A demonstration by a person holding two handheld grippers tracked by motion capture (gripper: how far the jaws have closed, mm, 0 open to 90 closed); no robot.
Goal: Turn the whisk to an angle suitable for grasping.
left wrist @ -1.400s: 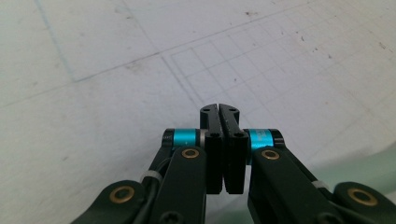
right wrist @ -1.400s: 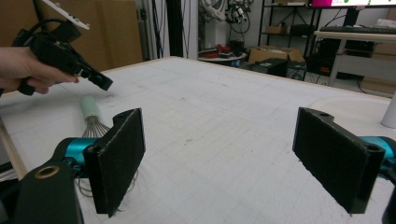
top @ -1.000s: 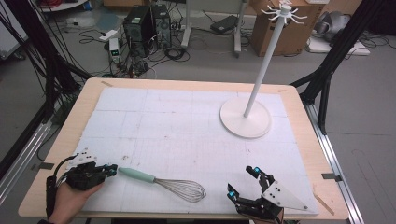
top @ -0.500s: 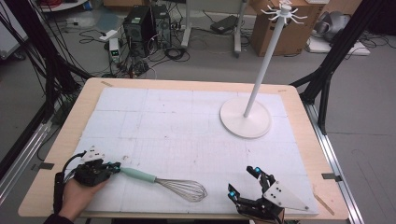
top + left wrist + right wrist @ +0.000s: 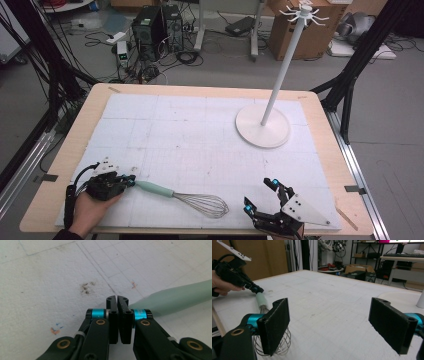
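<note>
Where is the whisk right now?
In the high view the whisk lies near the table's front edge, left of centre, its green handle end at the left gripper, wires pointing toward the right gripper.

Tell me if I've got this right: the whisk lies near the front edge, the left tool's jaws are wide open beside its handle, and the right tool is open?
Not quite. The left tool has its jaws shut, pressed together beside the whisk handle, as the left gripper view shows. The rest holds: the right tool is open.

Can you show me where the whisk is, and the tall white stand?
whisk [image 5: 207,204], high view, on its wire loops.
whisk handle [image 5: 180,298], left gripper view, on the pale green grip.
tall white stand [image 5: 262,132], high view, on its round base.
</note>
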